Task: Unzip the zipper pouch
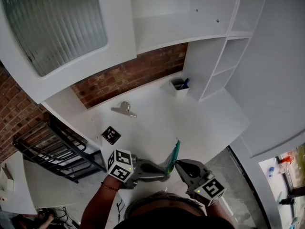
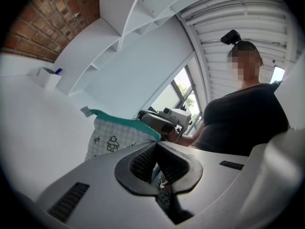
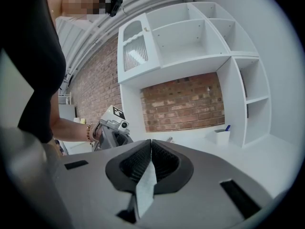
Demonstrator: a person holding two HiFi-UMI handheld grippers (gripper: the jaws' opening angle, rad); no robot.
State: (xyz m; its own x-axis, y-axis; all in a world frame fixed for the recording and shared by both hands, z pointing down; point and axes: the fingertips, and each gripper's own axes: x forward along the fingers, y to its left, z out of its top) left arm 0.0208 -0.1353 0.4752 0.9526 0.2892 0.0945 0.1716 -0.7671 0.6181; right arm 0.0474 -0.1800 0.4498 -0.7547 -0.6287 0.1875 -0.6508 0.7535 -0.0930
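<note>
Grey left gripper (image 2: 156, 147): we see its jaws pinched tight on a bluish bit of the pouch (image 2: 114, 140), with the black pads pressed on it.
Right gripper (image 3: 151, 144): its jaws are pinched together too, clamping a pale strip of the pouch's cloth.
Pouch: held up off the desk (image 1: 157, 123) between the two grippers. From the left gripper it spreads ahead and leftward. It is white check with a small house drawing.
Zip (image 2: 126, 121): teal, along the top edge, running from a grey tab (image 2: 85, 111) toward the right gripper. The stretch we see looks closed.
Card (image 1: 110, 135): flat on the desk, just beyond the left gripper.
Clip (image 1: 124, 109): farther out.
Cup (image 1: 179, 86): white, well beyond the right gripper, beside the shelves (image 1: 214, 56).
</note>
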